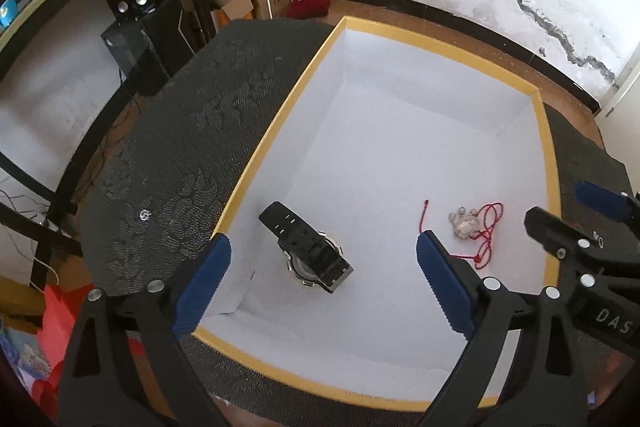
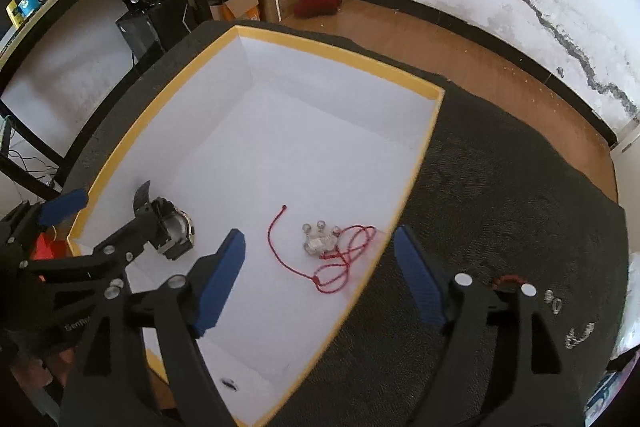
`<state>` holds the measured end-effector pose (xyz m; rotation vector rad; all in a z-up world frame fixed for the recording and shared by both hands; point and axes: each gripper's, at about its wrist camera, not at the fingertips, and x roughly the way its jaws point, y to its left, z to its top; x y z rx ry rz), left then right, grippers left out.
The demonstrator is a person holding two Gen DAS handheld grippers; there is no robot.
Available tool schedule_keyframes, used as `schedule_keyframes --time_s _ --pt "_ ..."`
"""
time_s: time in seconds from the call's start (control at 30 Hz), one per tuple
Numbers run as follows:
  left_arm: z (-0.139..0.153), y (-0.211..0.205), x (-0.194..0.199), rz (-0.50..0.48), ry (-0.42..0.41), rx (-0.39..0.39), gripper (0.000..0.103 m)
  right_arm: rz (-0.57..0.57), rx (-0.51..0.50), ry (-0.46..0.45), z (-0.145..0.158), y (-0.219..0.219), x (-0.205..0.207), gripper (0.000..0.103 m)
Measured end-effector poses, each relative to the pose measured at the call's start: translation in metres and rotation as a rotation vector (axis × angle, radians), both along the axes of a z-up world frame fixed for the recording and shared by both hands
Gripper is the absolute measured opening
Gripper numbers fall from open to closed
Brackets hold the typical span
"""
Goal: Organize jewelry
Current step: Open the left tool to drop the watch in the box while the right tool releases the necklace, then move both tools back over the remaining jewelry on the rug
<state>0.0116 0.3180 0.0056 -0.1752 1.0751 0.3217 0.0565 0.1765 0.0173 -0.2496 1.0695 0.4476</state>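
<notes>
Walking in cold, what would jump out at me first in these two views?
Likely the big white box with a yellow rim on the dark cloth. Inside lie a black watch near its left wall and a clear paw-shaped pendant on a red cord towards its right wall. Both blue-padded grippers, left and right, hover open above them.

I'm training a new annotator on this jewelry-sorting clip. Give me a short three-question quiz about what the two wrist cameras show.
1. True or false: the black strap wristwatch lies inside the yellow-rimmed white box.
2. Which item sits nearer the right gripper? A: the watch. B: the clear paw-shaped pendant on a red cord.
3. Fill in: the left gripper has its jaws ____, gripping nothing.

Key: 1 true; 2 B; 3 open.
</notes>
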Motion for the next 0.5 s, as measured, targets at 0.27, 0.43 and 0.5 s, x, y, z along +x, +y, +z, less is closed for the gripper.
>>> schedule_keyframes --time_s 0.27,0.43,0.5 --pt "0.033 -0.02 -0.018 -0.023 -0.044 0.015 0.094 0.011 0.029 -0.052 0.039 -0.034 -0.027 0.087" --pt "0.053 -0.047 -0.031 -0.053 -0.082 0.006 0.094 0.009 0.06 -0.081 0.061 -0.08 -0.052 0.087" --pt "0.06 -0.064 -0.035 -0.074 -0.1 -0.005 0.096 0.002 0.066 -0.098 0.068 -0.107 -0.064 0.088"
